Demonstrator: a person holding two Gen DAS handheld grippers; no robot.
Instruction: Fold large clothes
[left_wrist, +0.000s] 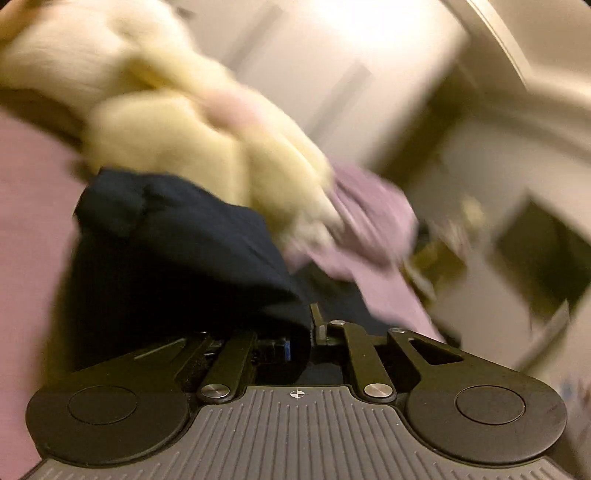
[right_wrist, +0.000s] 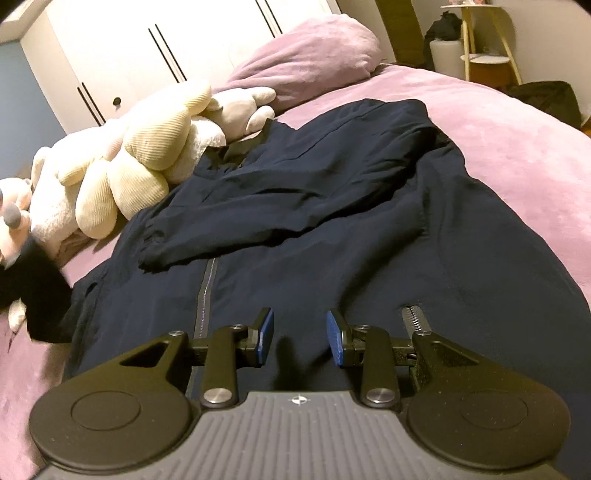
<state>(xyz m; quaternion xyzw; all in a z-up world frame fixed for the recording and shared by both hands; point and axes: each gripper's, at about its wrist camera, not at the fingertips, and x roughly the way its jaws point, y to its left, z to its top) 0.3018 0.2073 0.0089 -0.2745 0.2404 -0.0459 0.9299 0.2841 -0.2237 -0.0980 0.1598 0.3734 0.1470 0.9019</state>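
A navy zip jacket (right_wrist: 332, 221) lies spread on the pink bed cover (right_wrist: 517, 140), with one sleeve (right_wrist: 221, 229) folded across its front above the zipper (right_wrist: 205, 291). My right gripper (right_wrist: 300, 334) hovers low over the jacket's near part. Its blue pads (right_wrist: 266, 332) stand apart, and only flat cloth shows beneath them. The left wrist view is motion-blurred. There my left gripper (left_wrist: 306, 332) is shut on a bunch of the navy jacket (left_wrist: 177, 251), which drapes over and hides its left finger.
Cream and pink plush toys (right_wrist: 140, 155) lie against the jacket's far left edge and fill the blurred upper left (left_wrist: 166, 122). A pink pillow (right_wrist: 310, 55) sits at the bed's head. White wardrobe doors (right_wrist: 147, 48) stand behind, and a small side table (right_wrist: 480, 37) stands at the far right.
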